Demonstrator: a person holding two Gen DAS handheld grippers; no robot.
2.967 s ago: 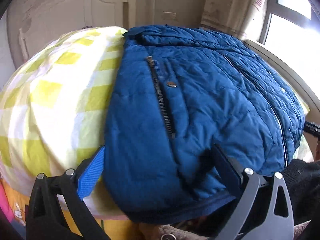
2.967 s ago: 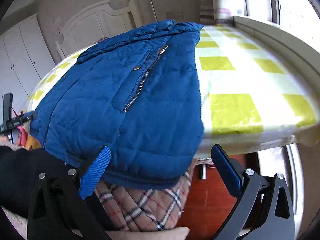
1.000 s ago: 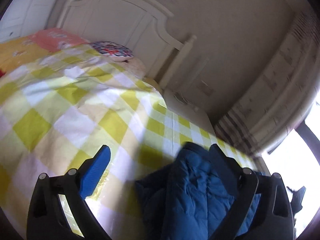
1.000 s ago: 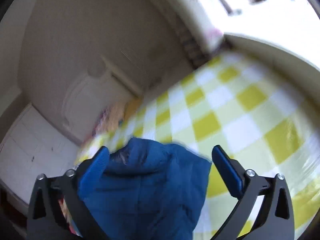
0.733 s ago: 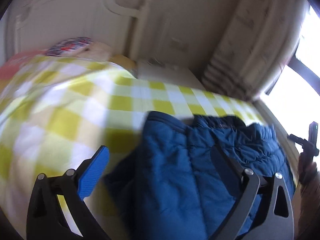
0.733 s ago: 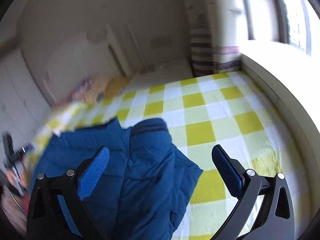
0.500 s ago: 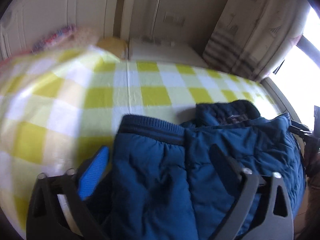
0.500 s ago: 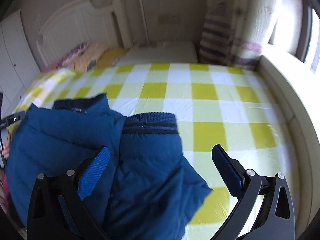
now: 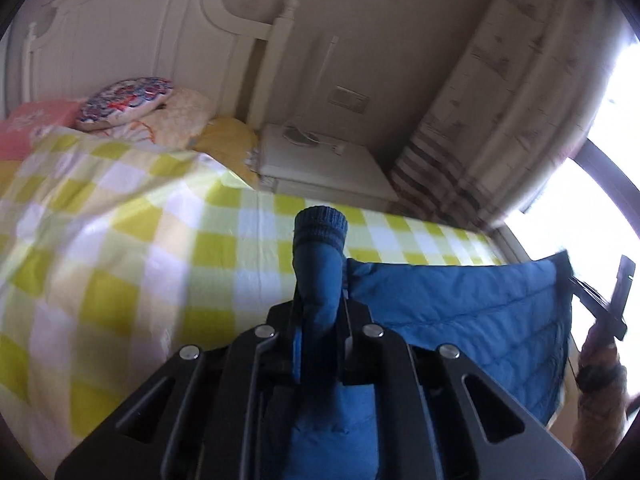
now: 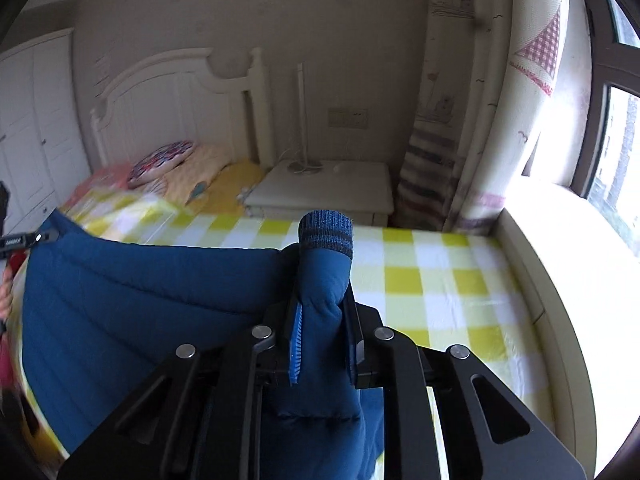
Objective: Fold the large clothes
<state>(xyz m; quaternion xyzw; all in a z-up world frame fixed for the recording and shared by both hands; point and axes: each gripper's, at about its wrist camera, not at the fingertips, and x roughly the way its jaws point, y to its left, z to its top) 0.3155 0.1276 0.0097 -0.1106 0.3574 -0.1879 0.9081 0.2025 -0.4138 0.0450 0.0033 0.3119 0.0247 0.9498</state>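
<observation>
Over the checked bedspread (image 9: 120, 240), left gripper (image 9: 320, 344) and right gripper (image 10: 322, 340) have just clamped the blue jacket (image 10: 140, 300) sleeves; fold can start.

1. A bedroom in a home: a bed (image 10: 440, 280) under a yellow-and-white checked cover fills the middle of both views.
2. A white carved headboard (image 10: 168, 92) stands upper left, with patterned pillows (image 9: 124, 100) below it.
3. A white nightstand (image 10: 324, 192) sits at centre.
4. A printed curtain (image 10: 500, 80) and a window (image 10: 612, 120) are on the right; white wardrobe doors (image 10: 28, 128) far left.
</observation>
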